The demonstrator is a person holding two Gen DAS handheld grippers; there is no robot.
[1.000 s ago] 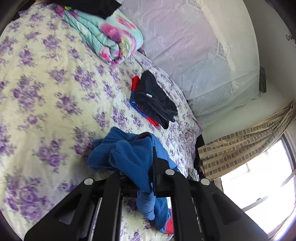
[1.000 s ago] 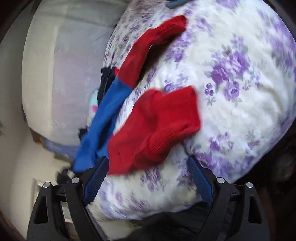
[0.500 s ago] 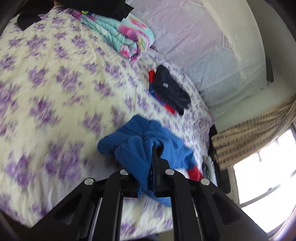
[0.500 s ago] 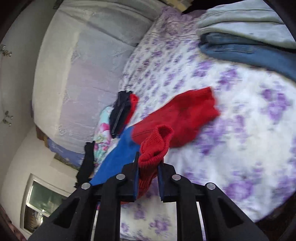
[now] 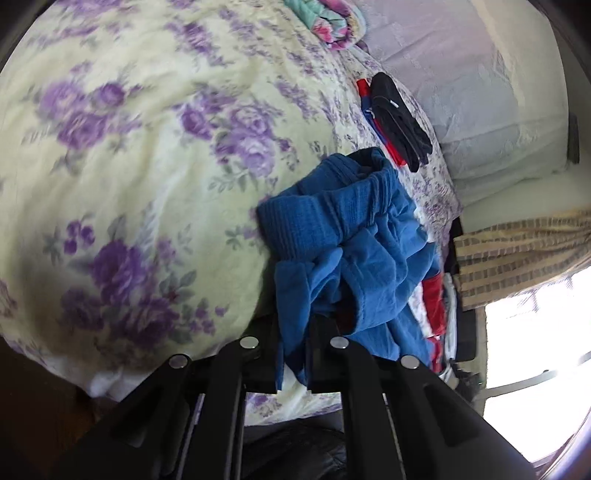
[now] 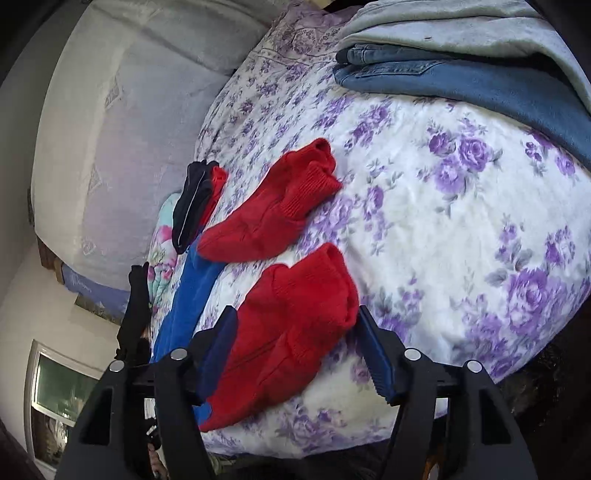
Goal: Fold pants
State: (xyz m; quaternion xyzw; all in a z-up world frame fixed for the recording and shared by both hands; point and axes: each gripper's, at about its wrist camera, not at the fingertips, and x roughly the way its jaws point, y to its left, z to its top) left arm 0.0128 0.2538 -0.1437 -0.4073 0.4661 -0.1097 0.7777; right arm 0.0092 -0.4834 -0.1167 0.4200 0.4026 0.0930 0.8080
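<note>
The pants are blue at the waist (image 5: 351, 236) with red legs. In the left wrist view my left gripper (image 5: 295, 332) is shut on a bunched fold of the blue fabric near the bed's front edge. In the right wrist view two red leg ends lie on the floral bedspread (image 6: 461, 221), a far one (image 6: 280, 206) and a near one (image 6: 295, 288). My right gripper (image 6: 297, 332) has its jaws opening. The near red leg lies between the blue pads (image 6: 376, 354) without being pressed. The blue part (image 6: 188, 295) runs off to the left.
Folded jeans under a grey garment (image 6: 461, 74) sit at the bed's far right. A small dark and red folded stack (image 5: 395, 114) lies near the pale headboard cover (image 5: 480, 92). A rolled floral blanket (image 5: 332, 22) is at the back; a striped curtain (image 5: 517, 251) and a bright window are beside the bed.
My left gripper has come down toward the bed's edge with the blue fabric in it. My right gripper pinched the red cuff, then let it go; the leg now lies flat.
</note>
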